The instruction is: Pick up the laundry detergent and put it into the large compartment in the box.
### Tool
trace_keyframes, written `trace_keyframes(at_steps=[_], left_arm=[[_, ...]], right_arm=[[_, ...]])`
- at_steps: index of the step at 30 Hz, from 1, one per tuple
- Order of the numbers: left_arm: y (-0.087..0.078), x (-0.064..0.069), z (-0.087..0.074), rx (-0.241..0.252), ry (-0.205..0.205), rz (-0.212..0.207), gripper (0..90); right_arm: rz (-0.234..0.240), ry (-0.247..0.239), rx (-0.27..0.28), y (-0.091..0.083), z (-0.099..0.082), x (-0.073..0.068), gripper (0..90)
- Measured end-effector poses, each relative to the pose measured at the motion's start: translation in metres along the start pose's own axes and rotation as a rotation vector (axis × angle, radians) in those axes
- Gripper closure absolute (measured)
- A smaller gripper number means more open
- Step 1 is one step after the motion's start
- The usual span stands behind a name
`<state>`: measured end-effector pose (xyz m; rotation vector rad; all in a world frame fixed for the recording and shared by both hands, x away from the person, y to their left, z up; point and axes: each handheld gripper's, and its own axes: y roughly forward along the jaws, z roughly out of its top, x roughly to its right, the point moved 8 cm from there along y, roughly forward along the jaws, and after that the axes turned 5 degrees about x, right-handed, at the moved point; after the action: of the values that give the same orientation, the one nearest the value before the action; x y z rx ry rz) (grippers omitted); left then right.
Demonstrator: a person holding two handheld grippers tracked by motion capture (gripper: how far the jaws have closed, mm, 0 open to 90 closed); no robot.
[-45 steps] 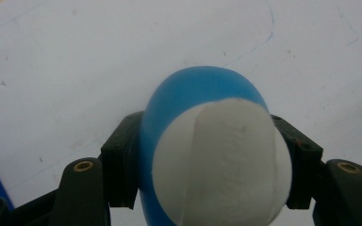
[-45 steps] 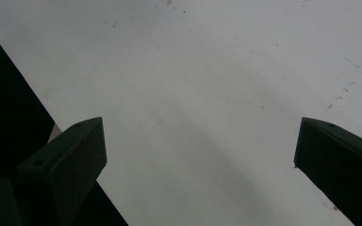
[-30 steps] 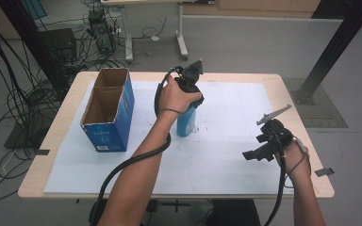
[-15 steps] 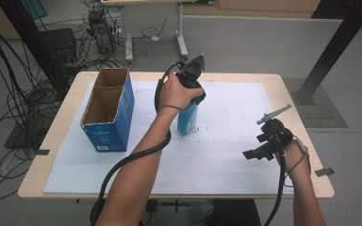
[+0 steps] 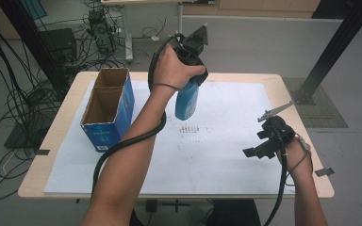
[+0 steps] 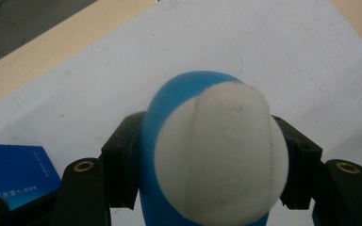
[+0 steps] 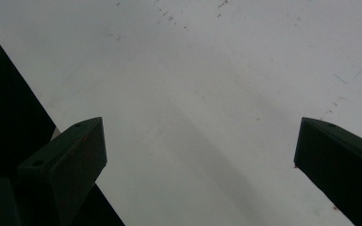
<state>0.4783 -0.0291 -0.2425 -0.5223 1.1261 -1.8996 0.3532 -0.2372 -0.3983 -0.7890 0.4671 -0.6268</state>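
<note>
Left gripper (image 5: 188, 70) is clamped on the blue bottle (image 5: 186, 100), which hangs upright under it, clear of the desk (image 5: 245, 80). The open cardboard box (image 5: 107, 107) sits to its left (likely drop spot). Right gripper (image 5: 259, 146) gapes empty.

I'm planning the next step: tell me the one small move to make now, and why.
Probably carry the blue bottle leftward toward the open cardboard box: the left gripper clamps it clear of the table, and the right gripper is open over the paper.
</note>
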Motion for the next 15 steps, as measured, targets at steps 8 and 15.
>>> trace_keyframes(at_steps=[8, 15], left_arm=[[-0.031, -0.001, 0.017, 0.023, 0.006, -0.007, 37.7], [-0.059, 0.004, 0.036, 0.064, 0.008, -0.021, 37.7]], right_arm=[[-0.002, -0.009, 0.004, -0.003, 0.004, -0.004, 2.9], [-0.001, -0.014, 0.005, -0.004, 0.007, -0.007, 2.9]])
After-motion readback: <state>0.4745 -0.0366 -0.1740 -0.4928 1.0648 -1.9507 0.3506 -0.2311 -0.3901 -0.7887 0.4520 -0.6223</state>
